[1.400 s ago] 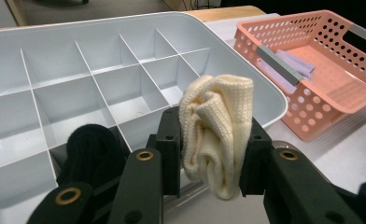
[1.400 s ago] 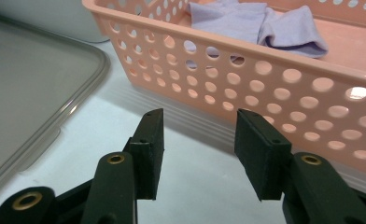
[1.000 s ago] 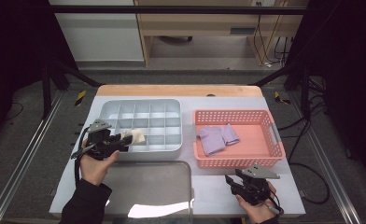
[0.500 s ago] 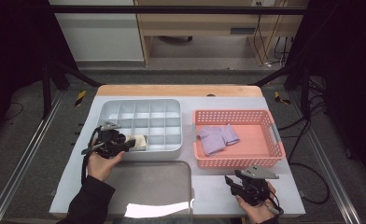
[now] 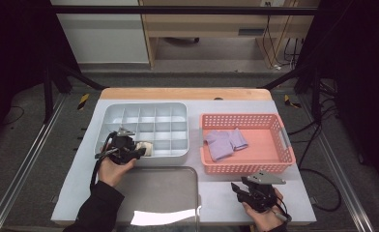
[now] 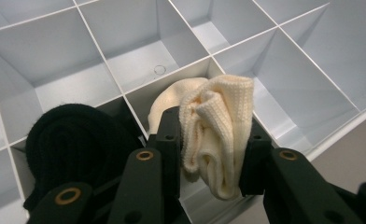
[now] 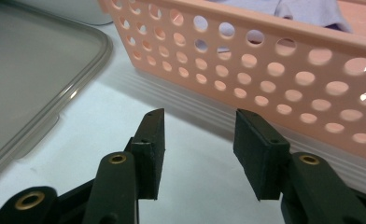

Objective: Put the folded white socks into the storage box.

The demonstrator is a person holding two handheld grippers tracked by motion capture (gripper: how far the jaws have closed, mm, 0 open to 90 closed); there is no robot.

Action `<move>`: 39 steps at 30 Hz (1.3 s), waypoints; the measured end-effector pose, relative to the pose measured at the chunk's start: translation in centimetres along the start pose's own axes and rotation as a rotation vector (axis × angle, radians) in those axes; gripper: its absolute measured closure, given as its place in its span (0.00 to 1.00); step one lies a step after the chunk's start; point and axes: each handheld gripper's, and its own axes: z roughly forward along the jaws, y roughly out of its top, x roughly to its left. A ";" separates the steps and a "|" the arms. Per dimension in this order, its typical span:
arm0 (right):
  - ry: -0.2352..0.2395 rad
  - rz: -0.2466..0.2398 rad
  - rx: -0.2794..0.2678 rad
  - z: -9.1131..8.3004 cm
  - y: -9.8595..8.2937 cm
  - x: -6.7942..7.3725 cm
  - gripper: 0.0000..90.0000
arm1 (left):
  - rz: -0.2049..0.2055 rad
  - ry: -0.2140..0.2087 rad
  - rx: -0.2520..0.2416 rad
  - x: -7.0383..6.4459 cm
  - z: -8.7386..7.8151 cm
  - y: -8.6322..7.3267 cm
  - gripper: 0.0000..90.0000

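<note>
Lower left of the high view: the left gripper (image 6: 210,158) clamps a cream sock (image 6: 214,126) over the divided tray (image 5: 144,110), beside a stowed black sock (image 6: 73,140); purple socks (image 5: 225,141) wait in the pink basket (image 5: 284,150); the right gripper (image 7: 199,149) rests released.

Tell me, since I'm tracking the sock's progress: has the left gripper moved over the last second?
Yes. The left gripper, shut on the cream sock, slid rightward along the near edge of the grey divided tray, toward its middle.

Ribbed cream knit sock (image 6: 214,130); smooth matt grey plastic organiser (image 6: 139,60).
</note>
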 end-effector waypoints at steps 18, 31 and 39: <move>0.003 0.000 0.003 0.0 -0.1 0.2 0.61 | -0.051 -0.001 -0.160 0.0 -1.1 -1.4 0.79; 0.010 0.000 0.011 0.2 -0.2 0.2 0.63 | -0.041 0.023 -0.112 0.0 -0.1 -1.7 0.81; 0.011 -0.006 0.004 0.1 -0.2 0.3 0.62 | -0.047 0.002 -0.174 0.1 -1.3 -1.9 0.68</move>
